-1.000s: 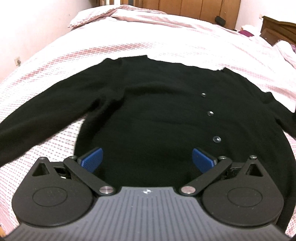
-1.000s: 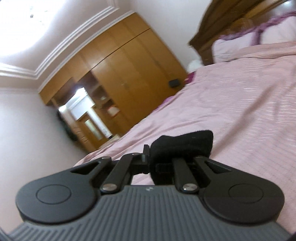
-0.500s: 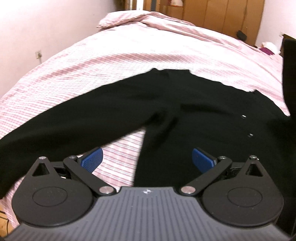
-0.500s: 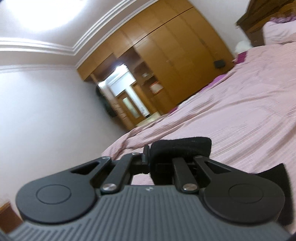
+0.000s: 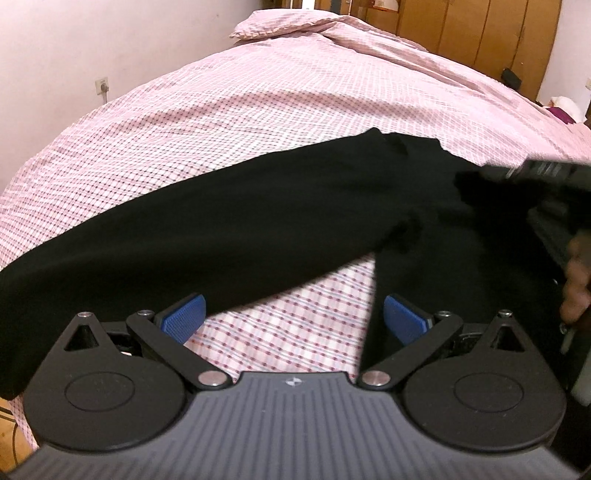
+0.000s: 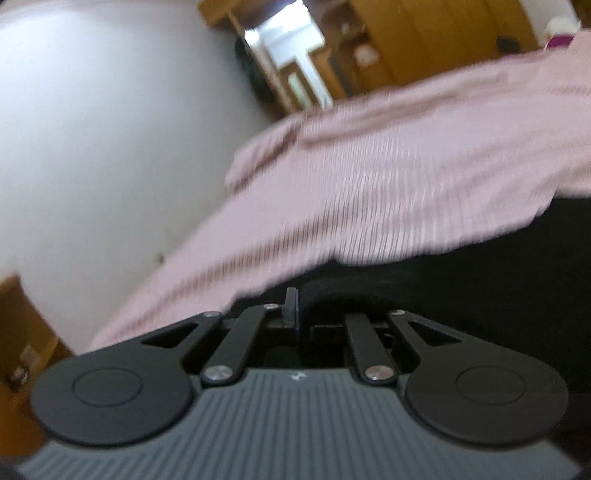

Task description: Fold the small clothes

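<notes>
The left gripper (image 5: 293,319) hangs spread and empty just above the bed (image 5: 258,147), the cardigan's sleeve (image 5: 166,236) stretched flat ahead of it. Further right, the right gripper (image 6: 301,314) pinches the other cuff (image 6: 332,295), likely carrying it across the cardigan (image 5: 424,206) to fold.

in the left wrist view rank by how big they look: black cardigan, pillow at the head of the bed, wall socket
1. black cardigan, stretching across most of the frame
2. pillow, though it lies far from the camera, so its true size may be understated
3. wall socket, tiny
</notes>
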